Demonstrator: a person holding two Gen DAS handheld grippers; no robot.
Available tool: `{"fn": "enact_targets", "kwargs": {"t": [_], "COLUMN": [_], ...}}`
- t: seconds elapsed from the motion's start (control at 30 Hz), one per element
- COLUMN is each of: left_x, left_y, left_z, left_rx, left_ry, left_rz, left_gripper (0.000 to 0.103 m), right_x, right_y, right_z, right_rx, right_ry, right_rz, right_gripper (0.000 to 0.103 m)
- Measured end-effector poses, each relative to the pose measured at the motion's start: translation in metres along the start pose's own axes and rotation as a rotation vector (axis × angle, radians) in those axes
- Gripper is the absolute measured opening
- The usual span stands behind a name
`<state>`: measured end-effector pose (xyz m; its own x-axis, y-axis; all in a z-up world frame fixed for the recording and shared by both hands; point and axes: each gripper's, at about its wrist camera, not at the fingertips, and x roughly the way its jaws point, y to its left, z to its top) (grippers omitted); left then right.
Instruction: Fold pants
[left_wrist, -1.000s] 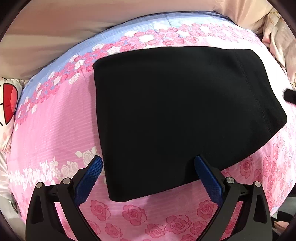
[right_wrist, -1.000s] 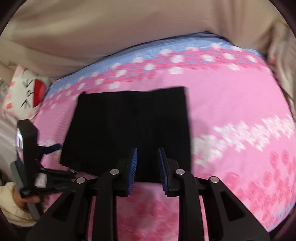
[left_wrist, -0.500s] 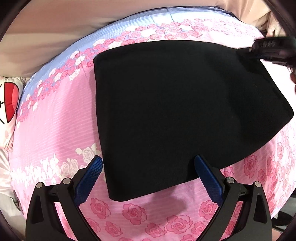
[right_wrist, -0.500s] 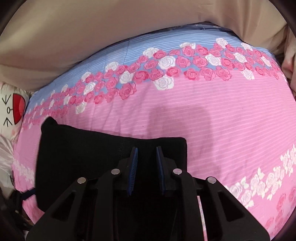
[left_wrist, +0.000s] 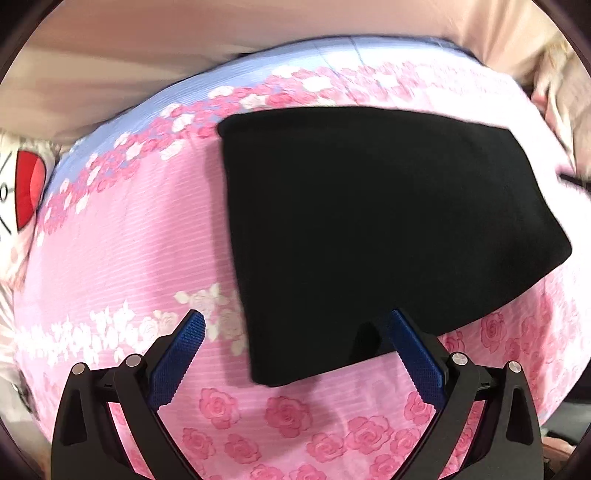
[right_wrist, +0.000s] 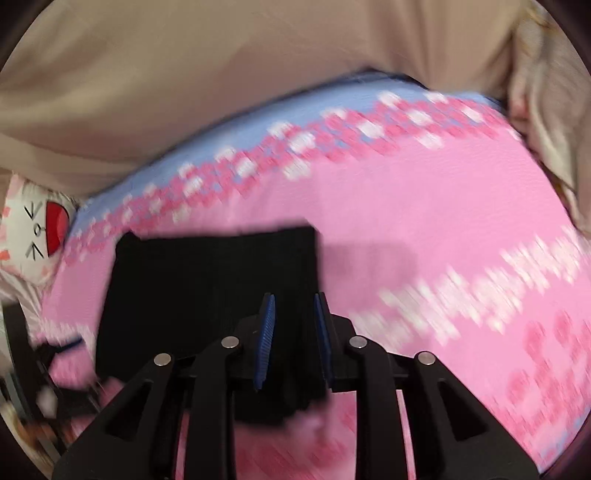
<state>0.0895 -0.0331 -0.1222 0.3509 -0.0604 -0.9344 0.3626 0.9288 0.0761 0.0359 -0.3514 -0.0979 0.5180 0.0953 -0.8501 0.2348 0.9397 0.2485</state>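
The black pants (left_wrist: 384, 229) lie folded into a flat block on the pink rose-print bedsheet (left_wrist: 122, 258). My left gripper (left_wrist: 295, 328) is open and empty, its jaws wide apart just above the fold's near edge. In the right wrist view the pants (right_wrist: 207, 288) lie ahead and left of my right gripper (right_wrist: 293, 314). Its blue pads (right_wrist: 266, 332) stand a narrow gap apart with the near edge of the black cloth showing between them. That view is blurred by motion. The right gripper shows as a dark sliver (left_wrist: 572, 181) at the left wrist view's right edge.
A white cartoon pillow (left_wrist: 22, 192) with a red mouth lies at the left; it also shows in the right wrist view (right_wrist: 33, 232). Beige bedding (right_wrist: 258, 74) lies beyond the sheet's blue band. Crumpled pale fabric (right_wrist: 546, 110) lies at the right. My left gripper's frame (right_wrist: 40, 354) shows at lower left.
My right gripper pulled back from the far corner of the pants toward their near edge. The pants stayed flat. My left gripper shifted slightly left and stayed open.
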Motion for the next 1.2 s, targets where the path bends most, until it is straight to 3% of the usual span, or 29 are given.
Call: {"fn": "enact_targets", "kwargs": {"t": [0.07,0.2,0.27,0.4,0.47,0.5,0.53,0.63,0.7,0.73,0.8,0.83,0.9,0.97,1.2], "left_x": [-0.002,0.004,0.003,-0.004,-0.004,-0.003,-0.001,0.0,0.001,0.003,0.004,0.002,-0.002,-0.005,0.006], "left_y": [0.016,0.038,0.038,0.022,0.004,-0.003,-0.009,-0.031,-0.045,-0.051,-0.065,-0.072,-0.087,-0.099,-0.146], "left_z": [-0.001,-0.002,0.001,0.008,0.013,0.015,0.018,0.026,0.027,0.028,0.03,0.03,0.029,0.026,0.011], "left_rx": [-0.048,-0.124,-0.135,-0.073,-0.018,0.002,0.019,0.07,0.104,0.121,0.153,0.165,0.207,0.243,0.37], "left_ry": [-0.01,0.009,0.018,0.008,0.014,0.022,0.029,0.025,0.022,0.026,0.037,0.033,0.022,0.006,0.008], "left_rz": [-0.037,-0.048,-0.046,-0.051,-0.026,-0.015,-0.006,-0.021,-0.018,-0.017,-0.028,-0.036,-0.05,-0.046,-0.026], "left_gripper": [0.098,0.098,0.098,0.098,0.098,0.098,0.098,0.098,0.098,0.098,0.098,0.098,0.098,0.098,0.098], "right_x": [-0.003,0.0,0.008,0.019,0.026,0.026,0.02,-0.014,-0.013,-0.002,0.032,0.034,0.019,0.006,0.013], "right_y": [-0.019,-0.03,-0.023,-0.007,-0.001,0.001,0.003,0.006,0.005,0.003,-0.008,-0.015,-0.032,-0.045,-0.041], "right_z": [-0.017,-0.037,-0.043,-0.054,-0.053,-0.052,-0.048,-0.03,-0.021,-0.021,-0.026,-0.029,-0.037,-0.049,-0.084], "right_rx": [0.059,0.18,0.176,0.177,0.173,0.166,0.163,0.191,0.169,0.16,0.166,0.189,0.231,0.217,0.083], "right_ry": [0.035,0.069,0.079,0.071,0.08,0.084,0.066,-0.054,-0.067,-0.029,0.124,0.139,0.078,0.055,0.104], "right_rz": [0.007,0.132,0.127,0.186,0.199,0.195,0.213,0.368,0.41,0.41,0.292,0.29,0.336,0.272,0.298], "right_gripper": [0.024,0.027,0.053,0.05,0.023,0.022,0.013,0.012,0.014,0.018,0.019,0.019,0.02,0.027,0.027]}}
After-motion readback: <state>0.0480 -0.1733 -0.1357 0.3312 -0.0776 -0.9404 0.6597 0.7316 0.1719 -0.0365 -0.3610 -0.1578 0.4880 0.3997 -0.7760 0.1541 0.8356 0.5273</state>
